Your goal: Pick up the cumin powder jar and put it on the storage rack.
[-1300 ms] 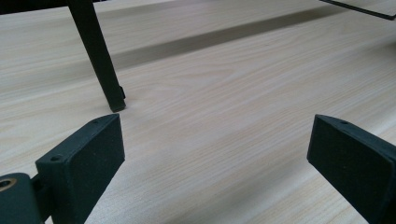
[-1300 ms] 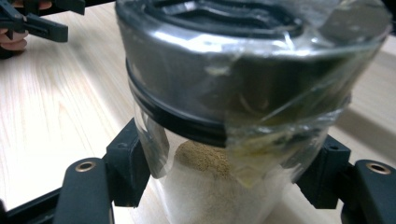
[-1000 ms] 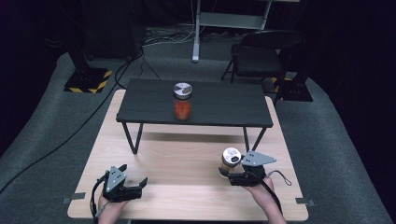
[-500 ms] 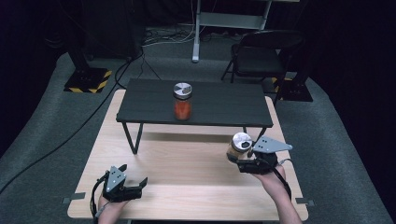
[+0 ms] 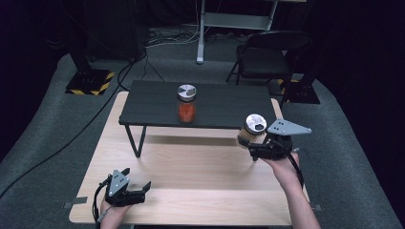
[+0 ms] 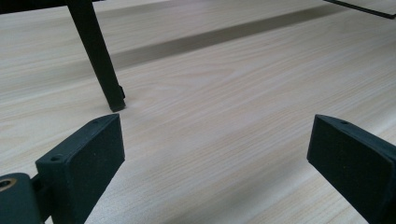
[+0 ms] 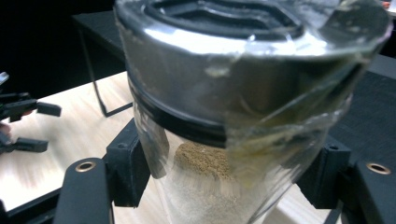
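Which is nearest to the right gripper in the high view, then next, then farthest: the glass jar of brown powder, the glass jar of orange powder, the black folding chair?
1. Glass jar of brown powder: clamped in the right gripper, above the wooden table's right side.
2. Glass jar of orange powder: standing on the low black table, up and leftward.
3. Black folding chair: on the floor behind the tables.

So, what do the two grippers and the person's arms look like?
Both the left gripper and the right gripper are black, with two flat, blocky black jaws. A grey three-cornered plate sits on top of each. A black cable trails at each wrist. The forearms are bare, with no sleeves in sight.
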`<move>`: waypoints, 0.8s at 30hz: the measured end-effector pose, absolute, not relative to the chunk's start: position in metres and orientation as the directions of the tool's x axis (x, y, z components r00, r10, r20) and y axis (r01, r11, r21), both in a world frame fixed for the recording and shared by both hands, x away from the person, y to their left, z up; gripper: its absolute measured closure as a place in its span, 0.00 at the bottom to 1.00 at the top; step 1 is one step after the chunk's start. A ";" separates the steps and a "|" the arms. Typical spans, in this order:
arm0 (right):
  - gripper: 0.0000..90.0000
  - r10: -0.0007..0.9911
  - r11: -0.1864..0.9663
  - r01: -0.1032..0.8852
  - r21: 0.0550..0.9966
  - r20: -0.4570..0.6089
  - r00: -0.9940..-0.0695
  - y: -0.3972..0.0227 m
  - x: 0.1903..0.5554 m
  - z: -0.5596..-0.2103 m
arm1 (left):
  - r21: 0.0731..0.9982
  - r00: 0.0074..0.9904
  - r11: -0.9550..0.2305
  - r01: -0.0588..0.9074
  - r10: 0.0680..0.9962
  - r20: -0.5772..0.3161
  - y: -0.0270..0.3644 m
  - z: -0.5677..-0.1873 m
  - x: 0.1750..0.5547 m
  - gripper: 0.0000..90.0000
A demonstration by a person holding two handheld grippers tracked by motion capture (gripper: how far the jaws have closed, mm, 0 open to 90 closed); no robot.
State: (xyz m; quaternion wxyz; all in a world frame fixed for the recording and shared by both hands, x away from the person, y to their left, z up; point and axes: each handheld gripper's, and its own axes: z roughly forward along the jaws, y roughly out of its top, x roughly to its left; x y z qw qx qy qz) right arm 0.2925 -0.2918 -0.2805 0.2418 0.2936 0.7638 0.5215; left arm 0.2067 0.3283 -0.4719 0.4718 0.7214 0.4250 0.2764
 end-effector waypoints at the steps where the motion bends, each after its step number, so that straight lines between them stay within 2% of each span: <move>1: 0.33 0.706 0.278 0.197 0.940 -0.061 -0.705 -0.291 0.294 -0.278 | 0.916 0.486 -0.193 0.353 0.874 -0.003 0.328 -0.472 0.207 0.04; 11: 0.33 0.759 0.249 0.191 0.949 -0.069 -0.647 -0.286 0.304 -0.264 | 0.915 0.486 -0.194 0.354 0.874 -0.003 0.328 -0.472 0.207 0.04; 24: 0.33 0.839 0.202 0.272 0.941 -0.024 -0.543 -0.266 0.334 -0.261 | 0.915 0.487 -0.192 0.355 0.874 -0.005 0.329 -0.472 0.207 0.04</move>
